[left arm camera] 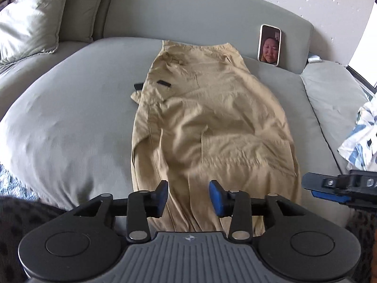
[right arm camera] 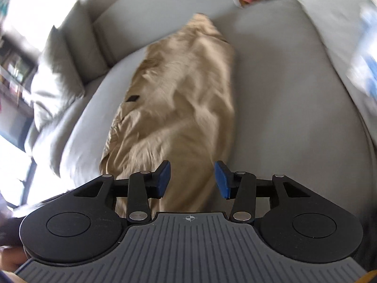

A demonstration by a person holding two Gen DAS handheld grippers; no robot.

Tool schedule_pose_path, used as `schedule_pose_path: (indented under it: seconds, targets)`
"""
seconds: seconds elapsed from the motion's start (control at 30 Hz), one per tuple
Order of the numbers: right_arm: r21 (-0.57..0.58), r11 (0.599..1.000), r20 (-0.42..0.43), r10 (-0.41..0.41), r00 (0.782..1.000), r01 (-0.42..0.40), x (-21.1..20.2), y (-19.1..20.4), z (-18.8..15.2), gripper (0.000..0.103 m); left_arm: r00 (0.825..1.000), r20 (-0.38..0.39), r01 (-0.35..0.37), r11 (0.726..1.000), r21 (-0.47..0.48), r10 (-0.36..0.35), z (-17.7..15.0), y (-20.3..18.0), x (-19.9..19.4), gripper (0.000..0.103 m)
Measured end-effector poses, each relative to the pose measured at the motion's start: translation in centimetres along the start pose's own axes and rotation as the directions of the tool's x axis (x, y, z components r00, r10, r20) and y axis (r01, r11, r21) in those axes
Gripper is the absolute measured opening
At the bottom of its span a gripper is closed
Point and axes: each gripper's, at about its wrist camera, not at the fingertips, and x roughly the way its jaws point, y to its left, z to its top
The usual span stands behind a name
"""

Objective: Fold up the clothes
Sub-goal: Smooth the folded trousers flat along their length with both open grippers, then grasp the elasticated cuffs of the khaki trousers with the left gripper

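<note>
Both grippers' fingers wide, empty; khaki trousers (left arm camera: 207, 122) near end hidden; R view blurred.

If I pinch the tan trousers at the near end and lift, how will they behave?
Probably floppy: the tan trousers lie creased and rumpled on the grey sofa cushion, so they should sag and drape. Likely light, being thin-looking fabric. The pocket flaps may swing open. Both the left gripper and right gripper are open.
</note>
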Motion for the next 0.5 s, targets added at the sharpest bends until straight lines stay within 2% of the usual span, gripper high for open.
schedule_pose_path:
  seconds: [0.27,0.5]
  targets:
    - [0.042,0.998,-0.044,0.057,0.997,-0.055,-0.4,0.3,-1.1,0.051,0.999,-0.039,-0.015,1.0,0.021,0.016,-1.2,-0.4,-0.6,0.055]
    - [-0.002,0.997,-0.096,0.079,0.992,-0.08,-0.1,1.4,-2.2,0.051,0.998,-0.062,-0.03,0.999,0.03,0.032,-2.0,-0.5,-1.2,0.058]
